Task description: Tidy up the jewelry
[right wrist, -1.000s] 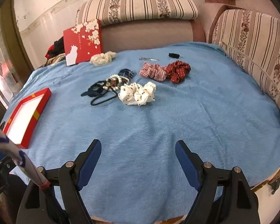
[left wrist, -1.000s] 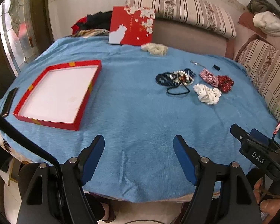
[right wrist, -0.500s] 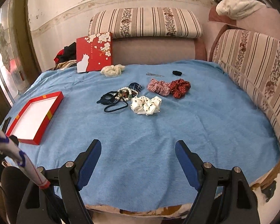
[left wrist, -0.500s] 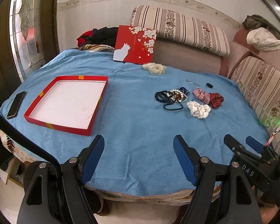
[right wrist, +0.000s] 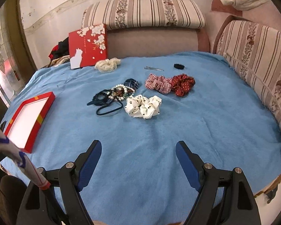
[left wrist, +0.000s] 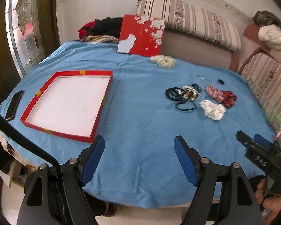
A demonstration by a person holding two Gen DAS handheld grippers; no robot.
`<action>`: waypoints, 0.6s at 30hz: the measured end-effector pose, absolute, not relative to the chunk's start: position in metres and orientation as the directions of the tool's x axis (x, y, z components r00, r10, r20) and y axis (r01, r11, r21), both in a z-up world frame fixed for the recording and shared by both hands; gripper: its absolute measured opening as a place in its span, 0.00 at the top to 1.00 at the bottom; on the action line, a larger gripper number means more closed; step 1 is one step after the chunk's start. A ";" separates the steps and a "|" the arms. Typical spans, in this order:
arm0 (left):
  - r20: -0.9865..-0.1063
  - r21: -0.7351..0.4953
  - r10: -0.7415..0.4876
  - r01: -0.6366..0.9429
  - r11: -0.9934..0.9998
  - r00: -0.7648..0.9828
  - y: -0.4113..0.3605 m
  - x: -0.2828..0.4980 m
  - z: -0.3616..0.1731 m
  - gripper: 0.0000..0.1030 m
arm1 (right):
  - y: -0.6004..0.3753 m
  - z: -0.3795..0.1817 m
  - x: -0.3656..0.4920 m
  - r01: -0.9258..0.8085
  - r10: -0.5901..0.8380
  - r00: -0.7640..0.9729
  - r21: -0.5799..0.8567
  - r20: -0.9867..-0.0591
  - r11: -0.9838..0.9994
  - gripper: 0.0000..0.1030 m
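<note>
Jewelry pile (right wrist: pixel 119 91) well beyond right tongs (right wrist: pixel 138 159), tongs gaping, empty

Striped sofa (right wrist: pixel 146 11) against a pale wall (left wrist: pixel 95 9); perhaps a leaded-glass window (left wrist: pixel 22 28) left

The only lettering that can be read is "DAS", in pale capitals on the black body of the right gripper (left wrist: pixel 257 146), seen at the right edge of the left wrist view. The red box lid (right wrist: pixel 88 46) propped against the sofa carries a short column of small gold characters beside its white blossoms and white cat shape, too small to read.
</note>
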State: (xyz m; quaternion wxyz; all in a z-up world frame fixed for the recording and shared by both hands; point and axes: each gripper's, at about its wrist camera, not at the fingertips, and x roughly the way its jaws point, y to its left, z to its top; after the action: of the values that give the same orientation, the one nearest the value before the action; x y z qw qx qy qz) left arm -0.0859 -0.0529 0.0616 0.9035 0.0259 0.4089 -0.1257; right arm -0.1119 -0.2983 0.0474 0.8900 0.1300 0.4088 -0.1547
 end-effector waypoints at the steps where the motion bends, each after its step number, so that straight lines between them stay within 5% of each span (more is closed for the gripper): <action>1: -0.754 -0.050 -0.198 0.246 0.968 0.626 -0.055 -0.080 0.058 0.27 | -0.301 0.044 -0.109 0.380 -0.165 0.614 0.106 -0.772 0.919 0.17; 6: -0.802 -0.059 -0.209 0.273 0.960 0.560 -0.073 -0.047 0.039 0.27 | -0.324 0.025 -0.093 0.387 -0.136 0.590 0.131 -0.796 0.913 0.25; 18: -0.845 -0.163 -0.331 0.386 0.908 0.420 -0.151 0.030 -0.002 0.30 | -0.380 0.001 -0.045 0.400 -0.052 0.591 0.237 -0.805 0.885 0.25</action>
State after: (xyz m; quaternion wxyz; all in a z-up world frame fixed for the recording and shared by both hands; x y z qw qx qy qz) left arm 0.0303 -0.1507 -0.0016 0.8423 0.0278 0.4945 -0.2127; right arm -0.0452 -0.3805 0.0007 0.8690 0.2011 0.4330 -0.1299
